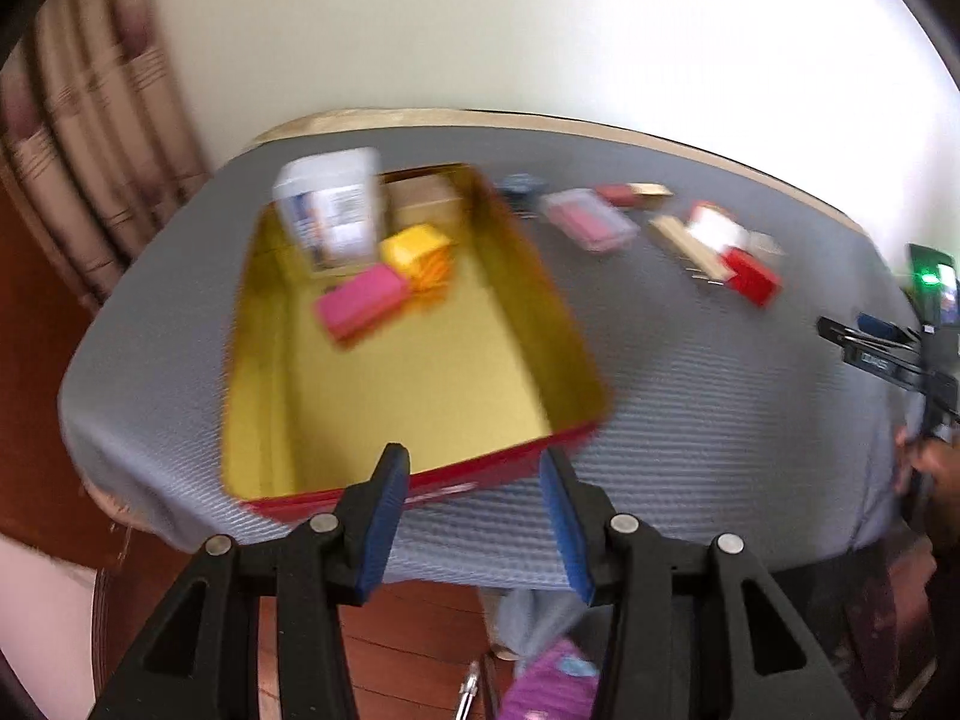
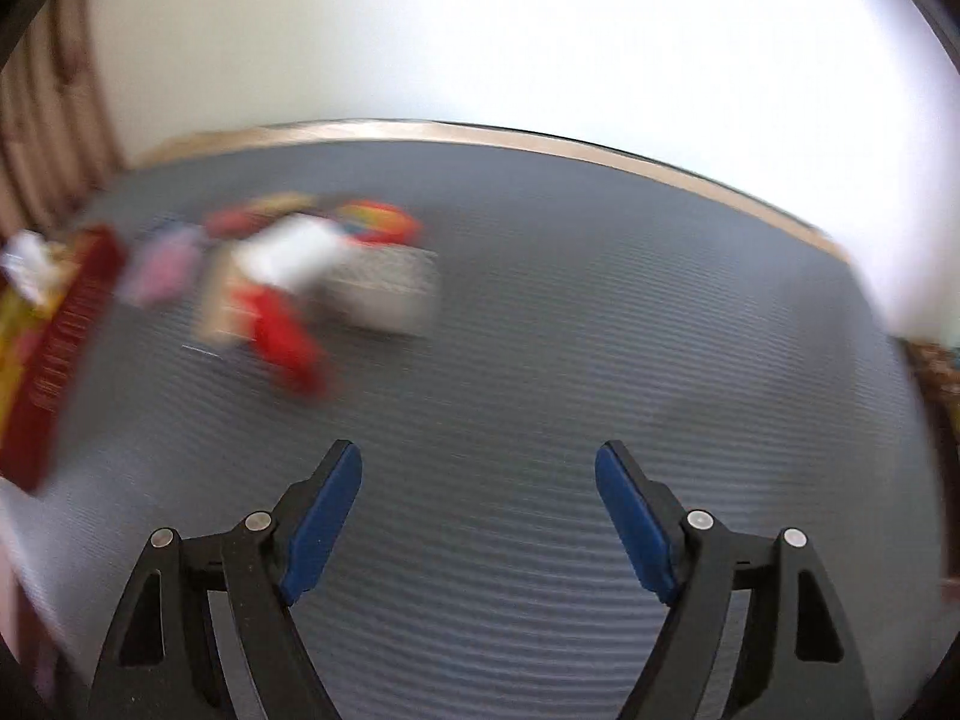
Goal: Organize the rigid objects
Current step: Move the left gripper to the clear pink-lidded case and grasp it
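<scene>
A red tin [image 1: 528, 276] with a gold inside stands on the left of the table. In it are a white plastic box [image 1: 330, 204], a yellow box [image 1: 417, 249], a pink box [image 1: 360, 300] and a cardboard box [image 1: 420, 195]. My left gripper [image 1: 474, 462] hovers open at the tin's near wall, and its pads touch nothing. Loose on the cloth to the right lie a pink clear case [image 1: 588, 219], a white-and-red box [image 1: 714, 228] and a red block [image 1: 753, 279]. My right gripper [image 2: 480, 462] stands wide open over bare cloth, with the blurred red block [image 2: 288, 336] far to its left.
A grey ribbed cloth [image 1: 690, 420] covers the table, which ends at a pale wall. A curtain [image 1: 90, 120] hangs at the left. A device with a green light [image 1: 933, 288] sits at the right edge. Wooden floor and a purple item [image 1: 552, 684] lie below the near edge.
</scene>
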`<state>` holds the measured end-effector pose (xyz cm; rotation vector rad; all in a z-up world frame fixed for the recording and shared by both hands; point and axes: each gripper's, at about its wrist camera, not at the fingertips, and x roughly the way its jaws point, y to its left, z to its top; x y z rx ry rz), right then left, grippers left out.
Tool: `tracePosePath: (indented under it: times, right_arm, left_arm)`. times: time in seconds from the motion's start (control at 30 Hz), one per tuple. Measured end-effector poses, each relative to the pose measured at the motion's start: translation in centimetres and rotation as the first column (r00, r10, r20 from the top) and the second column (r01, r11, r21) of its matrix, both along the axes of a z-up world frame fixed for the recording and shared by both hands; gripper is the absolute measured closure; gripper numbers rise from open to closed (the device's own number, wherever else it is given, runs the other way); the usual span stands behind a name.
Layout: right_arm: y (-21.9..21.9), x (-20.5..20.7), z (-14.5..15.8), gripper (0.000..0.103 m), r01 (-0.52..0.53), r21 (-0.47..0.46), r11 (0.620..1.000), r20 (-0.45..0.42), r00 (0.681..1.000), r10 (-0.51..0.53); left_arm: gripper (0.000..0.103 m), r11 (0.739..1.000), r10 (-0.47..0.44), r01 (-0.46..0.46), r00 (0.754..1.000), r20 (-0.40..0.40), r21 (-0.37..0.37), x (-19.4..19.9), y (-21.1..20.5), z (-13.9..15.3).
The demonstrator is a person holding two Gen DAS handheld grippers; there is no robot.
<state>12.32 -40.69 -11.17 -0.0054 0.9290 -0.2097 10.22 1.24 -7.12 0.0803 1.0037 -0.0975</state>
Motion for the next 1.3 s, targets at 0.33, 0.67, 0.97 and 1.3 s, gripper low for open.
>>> tracePosePath:
  times: [0.33,0.67,0.97,1.3]
  right_arm:
    - [-5.2,-2.1,-0.4,0.020,0.030,0.052,0.998,0.068,0.997,-0.034]
    - [-6.0,-3.3,0.5,0.013,0.015,0.166,0.986,0.141,0.989,-0.039]
    - [-4.9,-3.2,0.5,0.013,-0.030,0.190,0.981,0.139,0.990,0.004]
    - [-4.6,-3.1,0.5,0.013,-0.056,0.204,0.977,0.142,0.989,0.027]
  left_arm:
    - [0.046,0.976,-0.085,0.064,0.992,-0.091,-0.209,8.7,-6.4,3.0]
    - [0.044,0.980,-0.013,-0.026,0.981,-0.194,-0.198,19.4,-8.9,-0.7]
    - [0.044,0.982,0.072,-0.113,0.964,-0.257,-0.152,22.8,-8.7,-4.3]
    - [0.043,0.987,0.119,-0.142,0.958,-0.259,-0.075,25.0,-8.7,-6.0]
